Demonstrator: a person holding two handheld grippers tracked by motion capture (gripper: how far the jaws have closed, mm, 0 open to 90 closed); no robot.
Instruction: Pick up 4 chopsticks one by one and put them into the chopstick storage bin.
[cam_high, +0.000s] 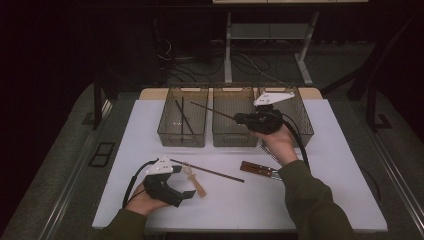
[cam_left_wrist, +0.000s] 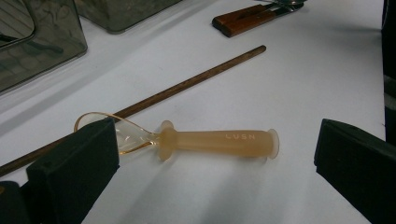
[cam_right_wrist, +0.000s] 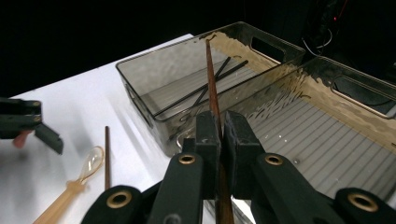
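My right gripper (cam_high: 240, 118) (cam_right_wrist: 222, 135) is shut on a brown chopstick (cam_high: 212, 111) (cam_right_wrist: 211, 79) and holds it above the middle grey bin (cam_high: 234, 131) (cam_right_wrist: 317, 140), tip pointing toward the left bin (cam_high: 170, 131) (cam_right_wrist: 275, 46). Two dark chopsticks (cam_high: 183, 116) (cam_right_wrist: 201, 91) lie in that left bin. My left gripper (cam_high: 186, 196) (cam_left_wrist: 217, 168) rests low at the table's front left, open, its jaws either side of a tan translucent spoon (cam_high: 194, 180) (cam_left_wrist: 219, 142) (cam_right_wrist: 77, 184) without touching it. A second brown chopstick (cam_high: 207, 170) (cam_left_wrist: 187, 85) (cam_right_wrist: 107, 156) lies just beyond the spoon.
Brown wooden-handled cutlery (cam_high: 257, 169) (cam_left_wrist: 243, 19) lies on the white table (cam_high: 340, 190) right of centre. A third grey bin (cam_high: 300, 120) stands at the back right, under my right hand. Beyond the table the floor holds cables and desk legs.
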